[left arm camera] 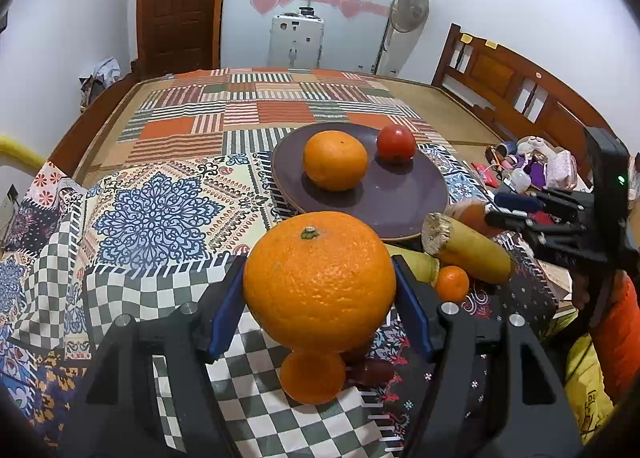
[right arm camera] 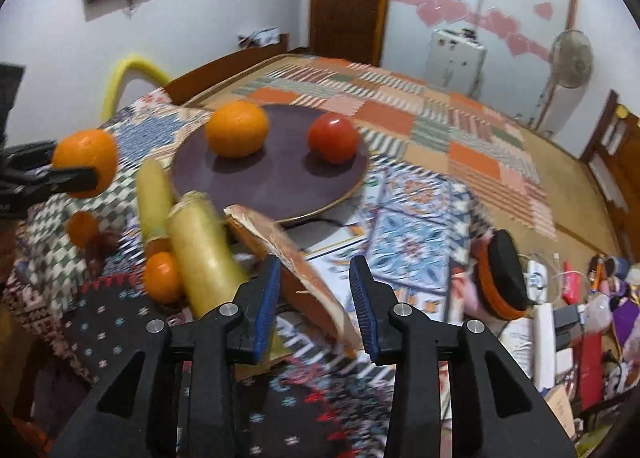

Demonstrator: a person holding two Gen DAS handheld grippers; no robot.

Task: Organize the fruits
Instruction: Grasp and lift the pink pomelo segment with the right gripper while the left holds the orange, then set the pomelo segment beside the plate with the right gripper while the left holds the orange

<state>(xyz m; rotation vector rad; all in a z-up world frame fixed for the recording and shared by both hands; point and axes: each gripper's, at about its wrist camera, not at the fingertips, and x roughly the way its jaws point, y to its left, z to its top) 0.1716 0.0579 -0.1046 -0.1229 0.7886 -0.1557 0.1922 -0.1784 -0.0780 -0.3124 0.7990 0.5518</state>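
Note:
My left gripper (left arm camera: 318, 258) is shut on a large orange (left arm camera: 319, 282), its blue pads pressing both sides just above the cloth; in the right wrist view the same gripper (right arm camera: 76, 178) and orange (right arm camera: 86, 162) appear at far left. A dark purple plate (left arm camera: 400, 202) (right arm camera: 280, 182) carries another orange (left arm camera: 335, 160) (right arm camera: 237, 129) and a red tomato (left arm camera: 396, 143) (right arm camera: 334, 138). My right gripper (right arm camera: 314, 298) (left arm camera: 516, 212) stands open astride an orange-fleshed fruit slice (right arm camera: 296, 270) lying on the cloth. The pads do not press on it.
Two pale yellow cane pieces (right arm camera: 204, 254) (left arm camera: 468, 250) and small tangerines (left arm camera: 452, 283) (right arm camera: 162, 276) (left arm camera: 313, 378) lie in front of the plate. A black-and-orange round object (right arm camera: 504, 274) and cluttered toys (left arm camera: 536, 166) fill the right side. A patchwork cloth (left arm camera: 260, 110) stretches behind.

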